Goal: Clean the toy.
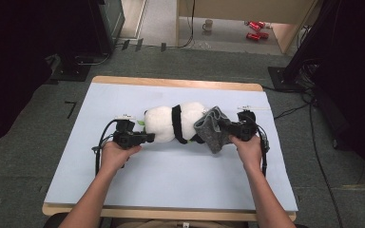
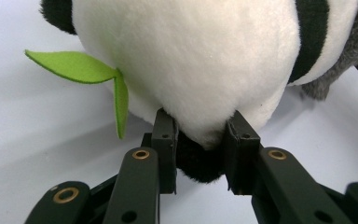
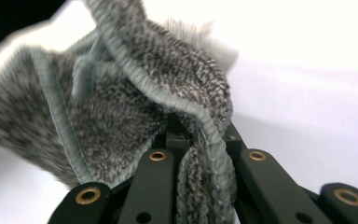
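High view first: we see a plush panda (image 1: 164, 123) lying on its side near the middle of the bench (image 1: 171, 171), which has a pale blue cover. The left tongs (image 1: 147, 137) meet the panda at its 9 o'clock end, and the right tongs (image 1: 224, 126) are at its 3 o'clock end, where a grey knitted cloth (image 1: 211, 128) is wrapped on the toy. A hand (image 1: 116, 154) holds the left tool and another hand (image 1: 248, 148) holds the right one.

In the left gripper view, the left tongs (image 2: 200, 149) are clamped on a black furry part of the panda (image 2: 191, 60), with the white body bulging just above the pads. A green felt leaf (image 2: 81, 70) sticks out of the toy toward 9 o'clock.

In the right gripper view, the right tongs (image 3: 198, 140) are pressed together on the hemmed edge of the grey cloth (image 3: 112, 116); the fabric rises from the jaws and spreads toward 10 o'clock, and it hangs also down between them.

On the floor behind the bench, at 12 o'clock, a mug (image 1: 208, 24) and red cans (image 1: 255, 29) are visible.
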